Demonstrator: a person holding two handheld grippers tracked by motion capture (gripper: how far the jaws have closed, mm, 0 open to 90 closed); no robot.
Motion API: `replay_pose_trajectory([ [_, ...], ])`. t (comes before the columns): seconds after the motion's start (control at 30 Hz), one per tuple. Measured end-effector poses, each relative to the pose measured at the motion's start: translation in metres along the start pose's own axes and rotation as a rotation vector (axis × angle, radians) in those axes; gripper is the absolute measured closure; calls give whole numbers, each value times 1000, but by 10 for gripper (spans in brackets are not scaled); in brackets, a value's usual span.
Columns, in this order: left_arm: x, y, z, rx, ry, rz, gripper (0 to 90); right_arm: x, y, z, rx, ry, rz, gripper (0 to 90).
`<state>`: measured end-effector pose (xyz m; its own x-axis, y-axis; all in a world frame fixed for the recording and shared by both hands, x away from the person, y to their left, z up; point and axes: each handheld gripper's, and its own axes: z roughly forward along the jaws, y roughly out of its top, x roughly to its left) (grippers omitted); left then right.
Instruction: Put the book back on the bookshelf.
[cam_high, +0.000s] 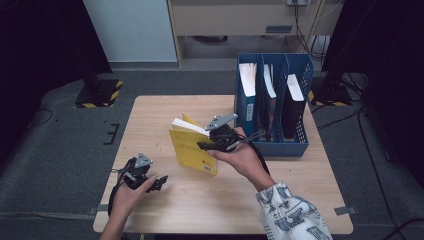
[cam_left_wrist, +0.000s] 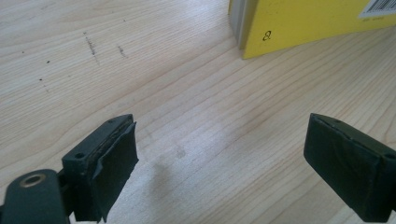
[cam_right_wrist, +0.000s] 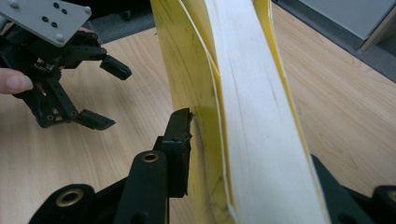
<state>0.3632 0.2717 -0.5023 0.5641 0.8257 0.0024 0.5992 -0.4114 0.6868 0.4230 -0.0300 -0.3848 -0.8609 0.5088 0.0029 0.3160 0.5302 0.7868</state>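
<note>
A yellow book (cam_high: 190, 147) stands upright near the middle of the wooden table (cam_high: 165, 112), its white page edge facing up. My right gripper (cam_high: 204, 146) is shut on the book's right side. In the right gripper view the yellow book (cam_right_wrist: 252, 84) fills the gap between the jaws of my right gripper (cam_right_wrist: 252, 154), and the far jaw is mostly hidden behind it. My left gripper (cam_high: 161, 183) hovers low at the front left, open and holding nothing. In the left gripper view my left gripper (cam_left_wrist: 219, 140) spreads wide over bare wood, with the book's corner (cam_left_wrist: 303, 23) ahead of it.
A blue file rack (cam_high: 280, 147) with three slots holding upright books stands at the table's back right, close behind my right hand. The left gripper (cam_right_wrist: 70, 79) is seen across the table in the right gripper view. A black-and-yellow stand base (cam_high: 97, 95) sits on the floor at the left.
</note>
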Motion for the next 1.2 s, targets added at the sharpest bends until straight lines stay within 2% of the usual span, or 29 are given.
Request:
replay_pose_trajectory([
  [0.07,2,-1,0,-8,-5,-16,88,0,1,0,-1,3,6,648],
  [0.17,4,-2,0,-9,-12,-18,88,-1,1,0,-3,7,7,656],
  [0.27,4,-2,0,-5,-3,-12,89,-1,1,-1,-7,10,2,687],
  [0.97,3,-3,3,12,-5,-10,90,-4,5,5,13,13,7,741],
  [1.2,6,-5,4,36,-6,-41,77,-8,5,6,3,4,51,750],
])
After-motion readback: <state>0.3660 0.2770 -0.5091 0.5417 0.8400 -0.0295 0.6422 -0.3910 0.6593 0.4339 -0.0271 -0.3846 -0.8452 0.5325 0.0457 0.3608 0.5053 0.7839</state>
